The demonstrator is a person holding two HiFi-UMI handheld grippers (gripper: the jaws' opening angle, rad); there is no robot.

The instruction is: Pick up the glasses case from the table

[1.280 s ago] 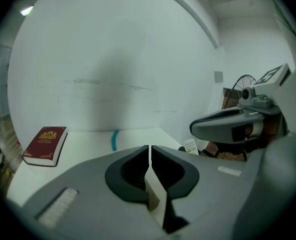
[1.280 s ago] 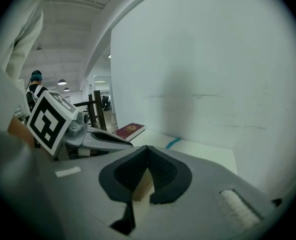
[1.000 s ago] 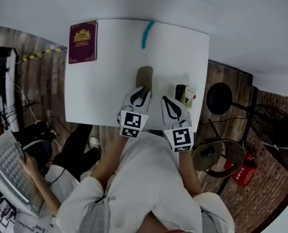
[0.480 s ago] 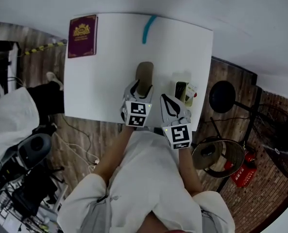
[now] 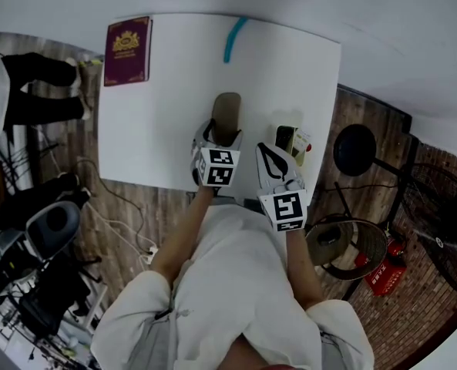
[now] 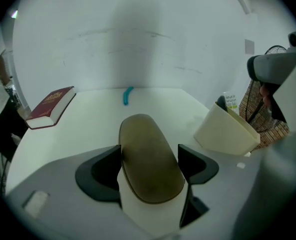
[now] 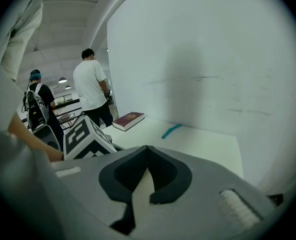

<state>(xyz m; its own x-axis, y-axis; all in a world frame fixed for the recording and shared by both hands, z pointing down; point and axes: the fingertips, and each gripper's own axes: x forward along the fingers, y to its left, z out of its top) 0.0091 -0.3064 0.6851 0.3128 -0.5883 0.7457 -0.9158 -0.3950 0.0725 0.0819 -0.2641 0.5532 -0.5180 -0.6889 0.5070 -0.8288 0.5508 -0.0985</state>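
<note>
Now the glasses case (image 6: 148,134) lies between the jaws of the left gripper (image 6: 150,153), which have just been opening, its long axis along them. The right gripper (image 7: 147,156), jaws together, is farther off.

Near end of glasses case (image 5: 226,112) is covered by left gripper (image 5: 222,135) in head view; jaws have just been opening, case between them, pad contact not determinable. Print on holder (image 6: 226,132) label is too small to be read. Standing person (image 5: 29,89) is cut by left edge; book (image 5: 127,50) title illegible
</note>
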